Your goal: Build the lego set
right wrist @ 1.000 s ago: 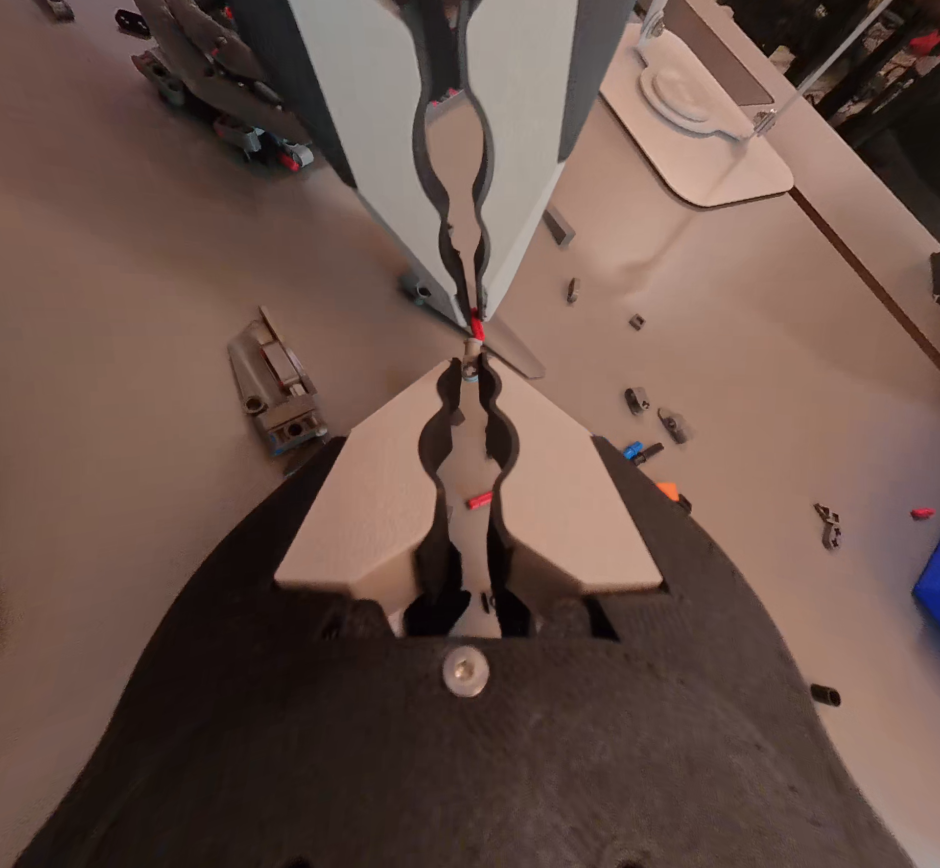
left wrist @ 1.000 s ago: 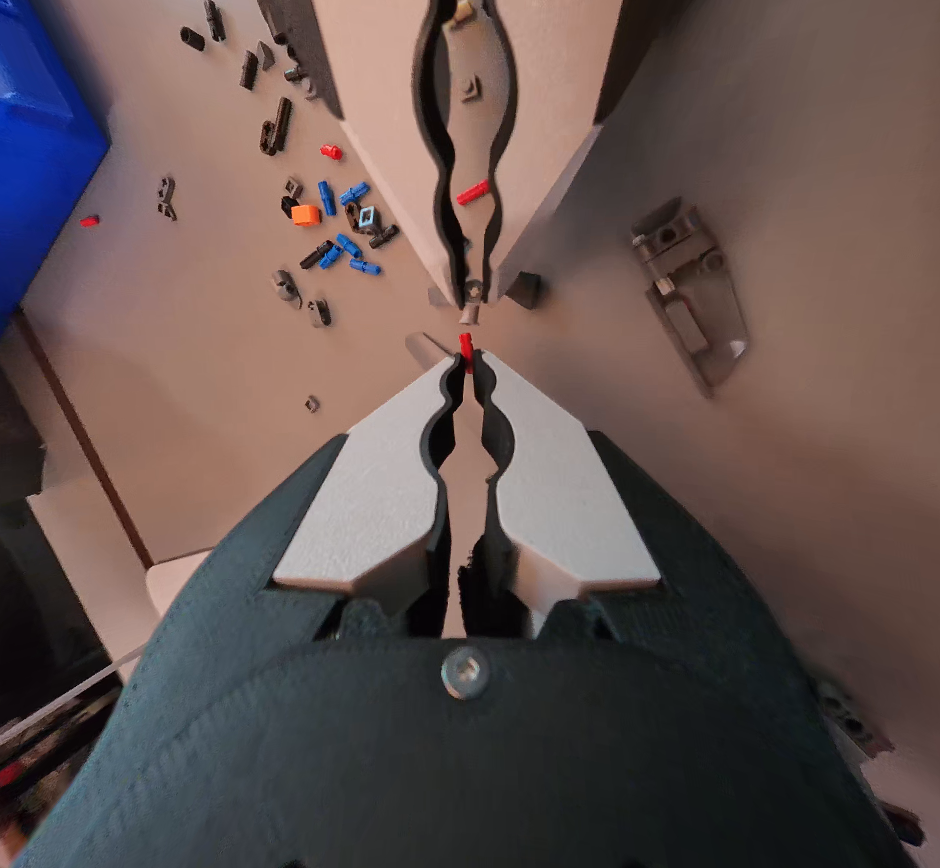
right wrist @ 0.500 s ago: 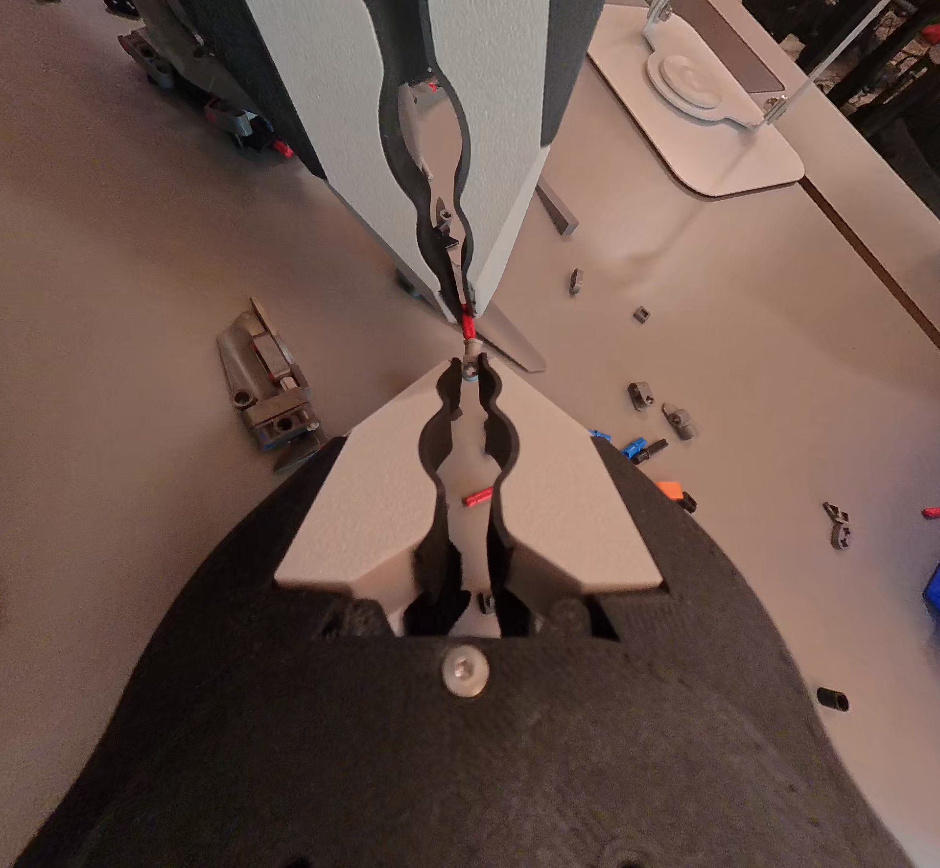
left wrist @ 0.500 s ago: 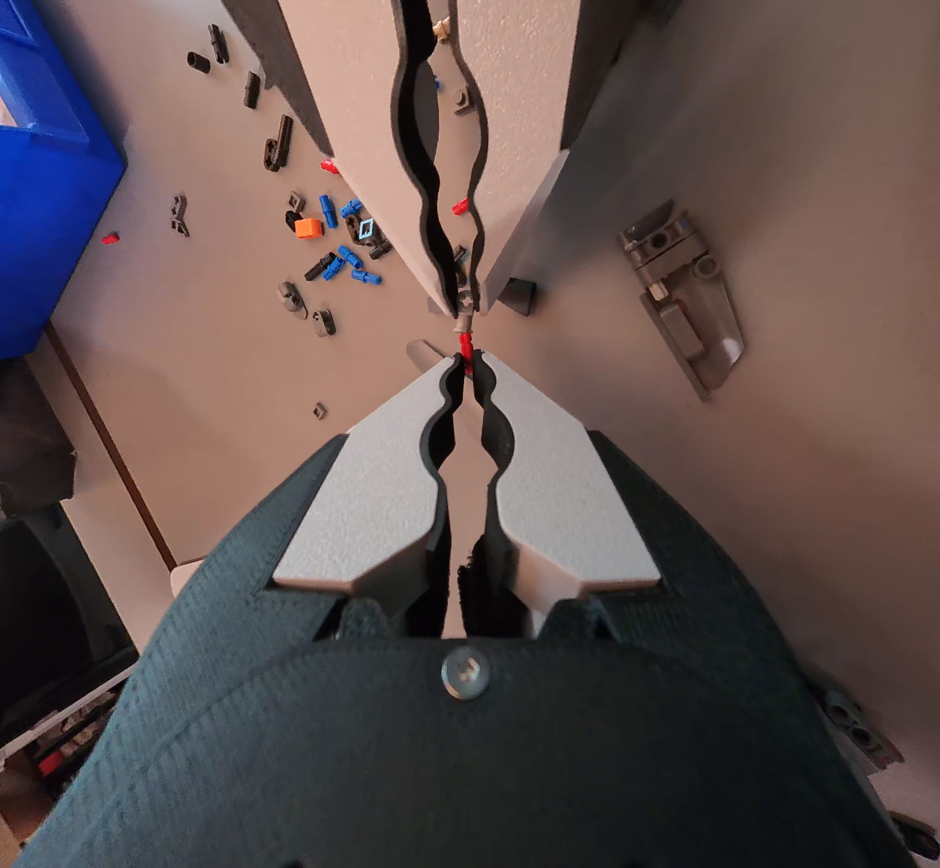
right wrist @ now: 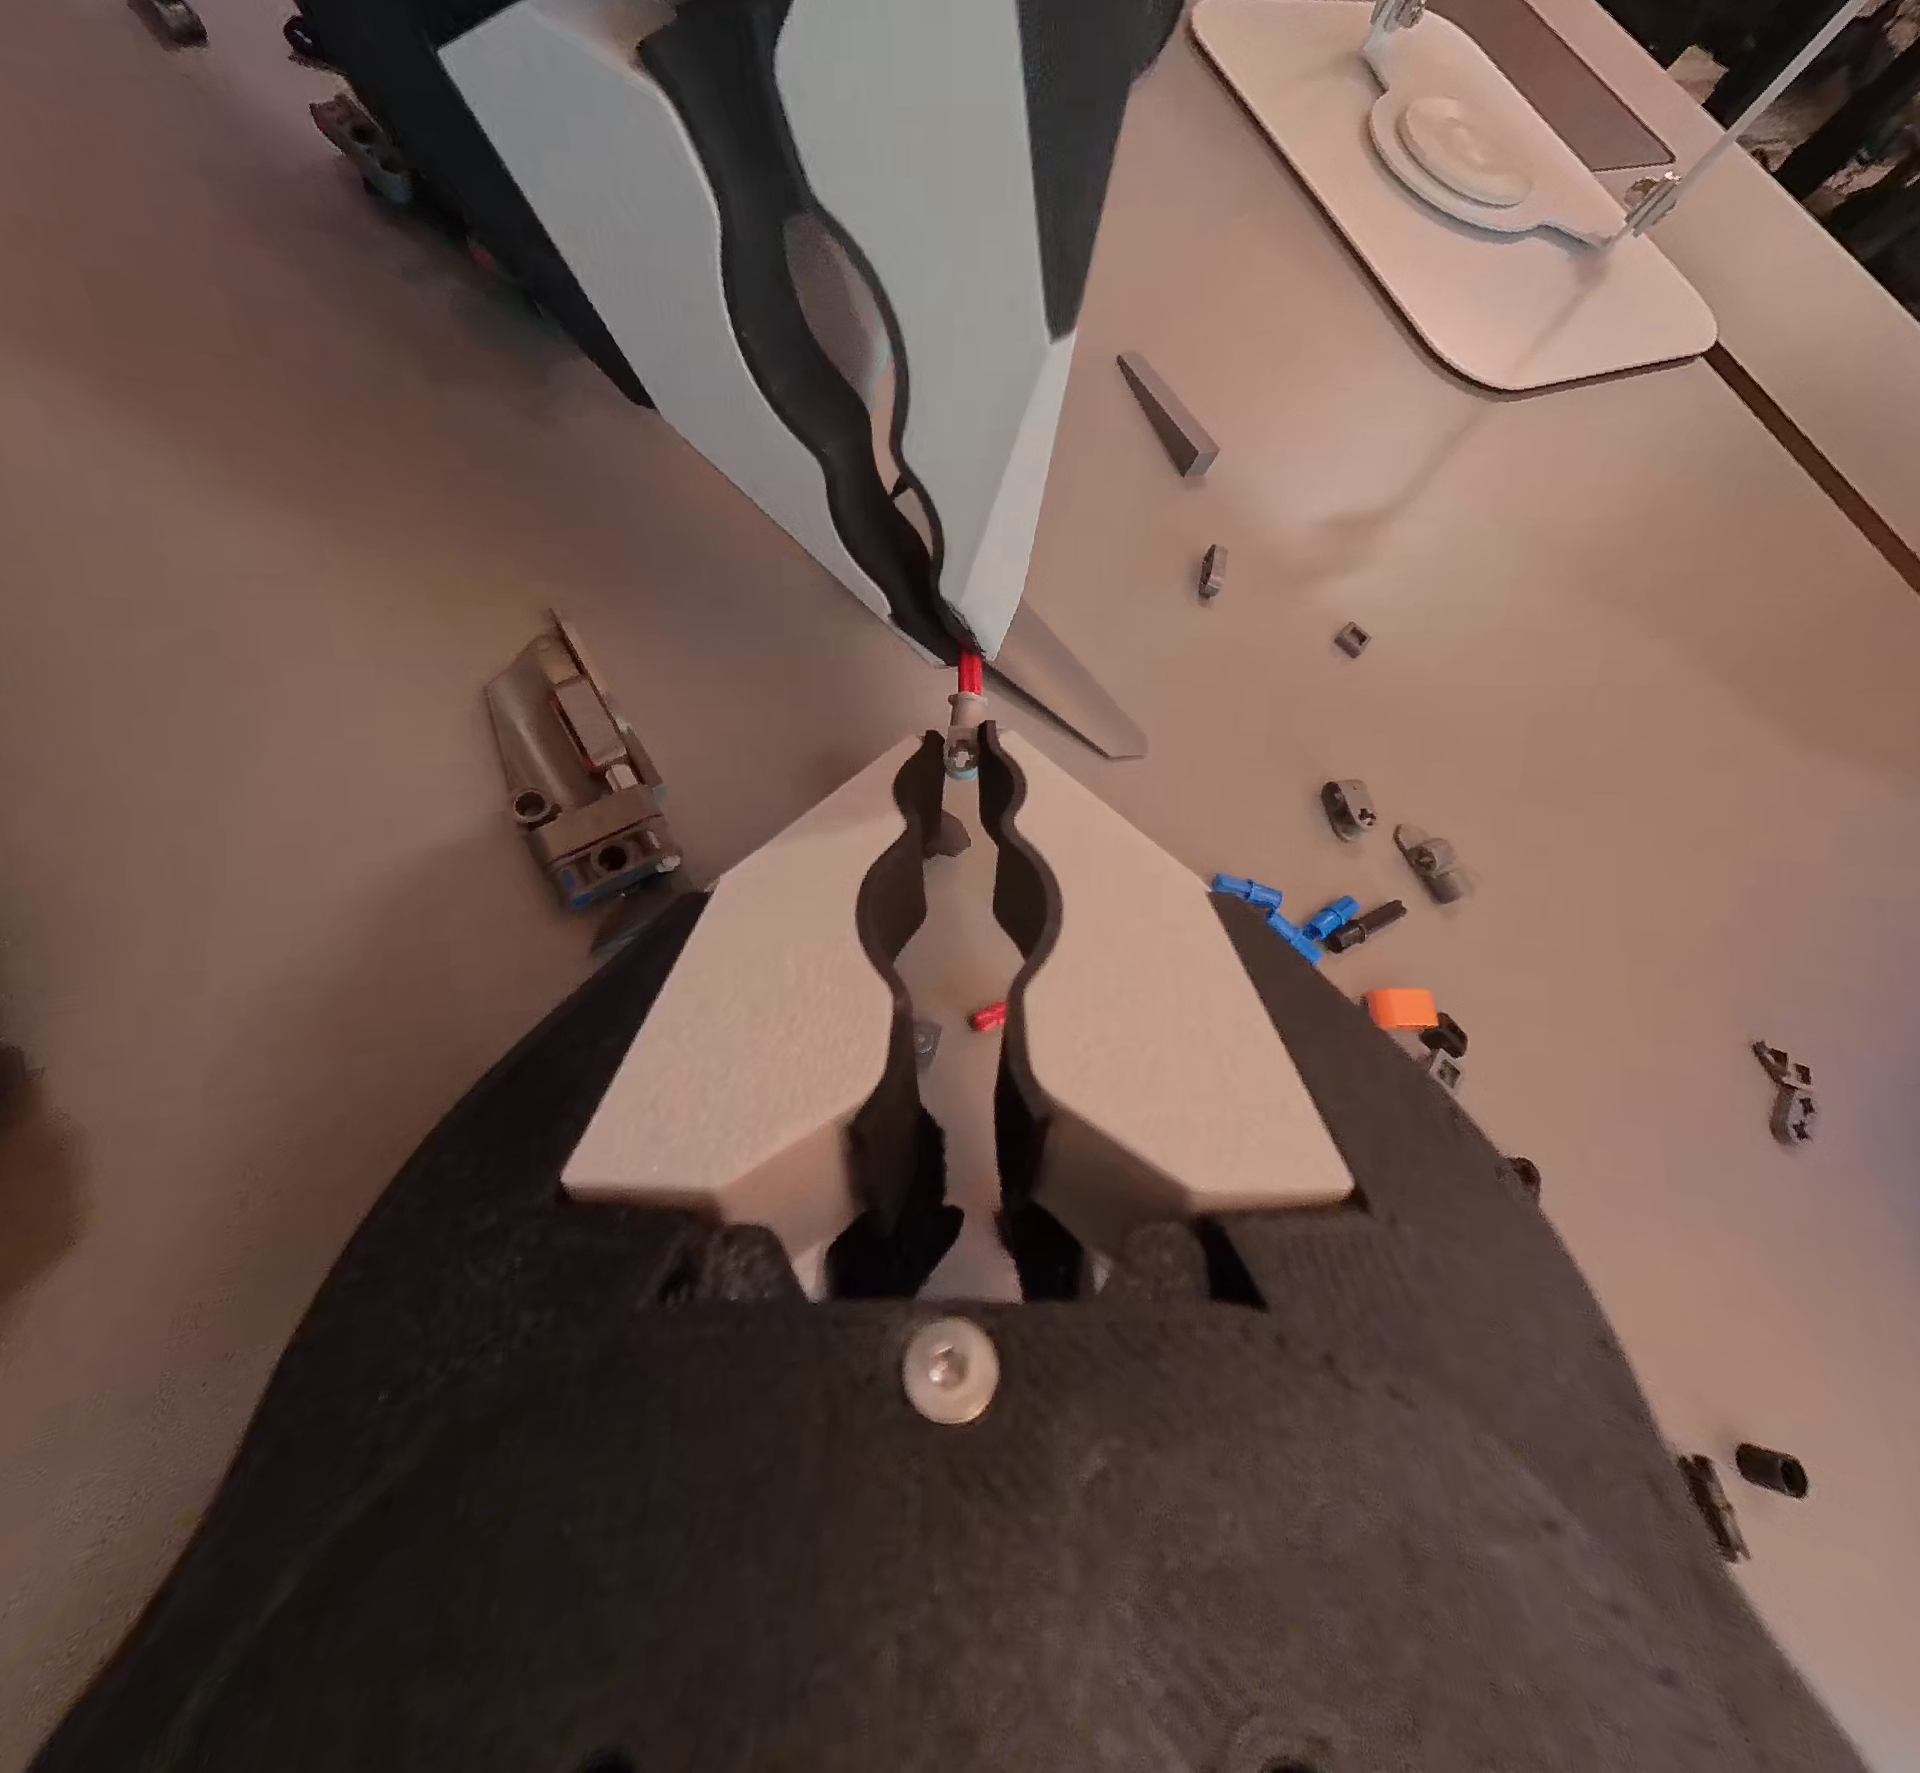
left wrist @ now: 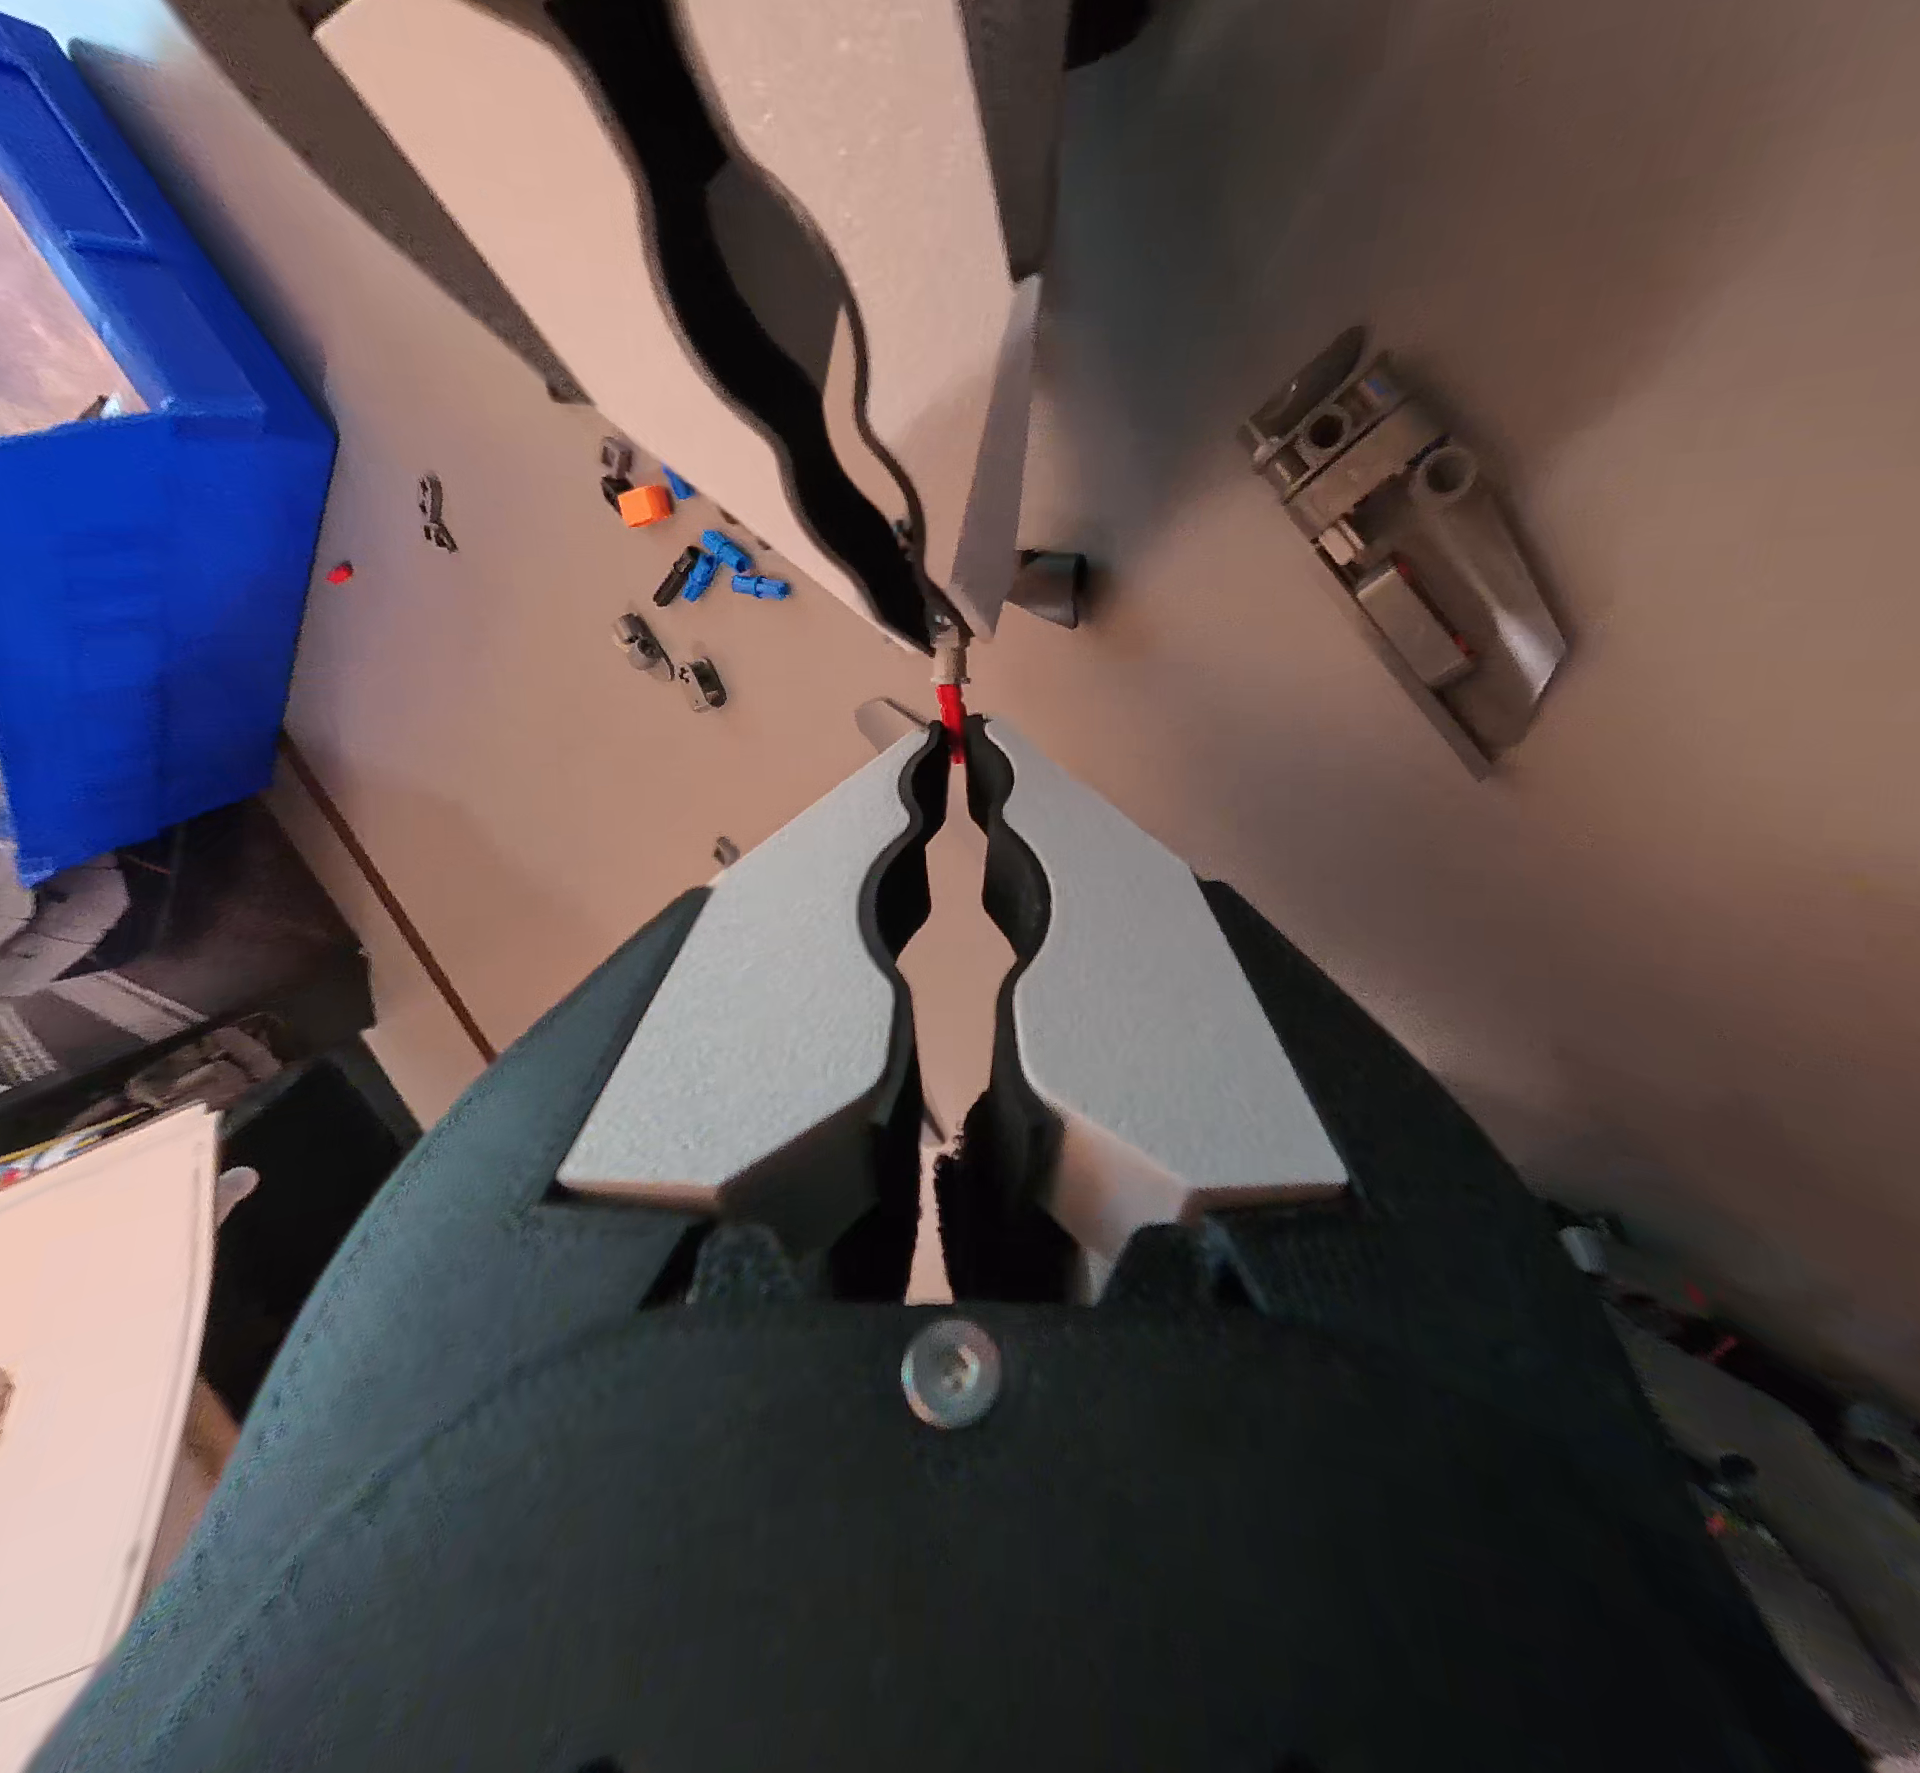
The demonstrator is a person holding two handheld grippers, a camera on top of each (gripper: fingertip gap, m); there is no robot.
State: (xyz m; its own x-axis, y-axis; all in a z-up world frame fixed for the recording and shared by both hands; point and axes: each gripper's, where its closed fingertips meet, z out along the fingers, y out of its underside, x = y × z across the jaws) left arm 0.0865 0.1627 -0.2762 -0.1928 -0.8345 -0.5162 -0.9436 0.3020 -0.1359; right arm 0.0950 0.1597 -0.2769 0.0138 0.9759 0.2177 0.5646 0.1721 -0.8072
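Note:
My left gripper (left wrist: 951, 736) is shut on a small red pin (left wrist: 949, 707) that sticks out past its tips. My right gripper (right wrist: 961, 744) is shut on a small grey connector (right wrist: 961, 755) with a pale stub (right wrist: 966, 707) pointing forward. The two grippers face each other tip to tip above the table. The red pin (right wrist: 969, 672) meets the pale stub end to end. In the left wrist view the right gripper (left wrist: 943, 627) comes down from the top; in the right wrist view the left gripper (right wrist: 961, 648) does.
A grey sub-assembly (left wrist: 1403, 539) (right wrist: 582, 788) lies on the table beside the tips. Loose blue pins (left wrist: 727, 570), an orange piece (right wrist: 1401, 1006) and dark connectors are scattered. A blue bin (left wrist: 135, 528) stands at the table edge. A grey wedge (right wrist: 1164, 414) and a white stand base (right wrist: 1455, 196) lie farther off. The grippers are tip to tip, or close to it.
The two grippers have come closer together and tilted. The gap between the red pin and the pale stub has closed; they now touch.

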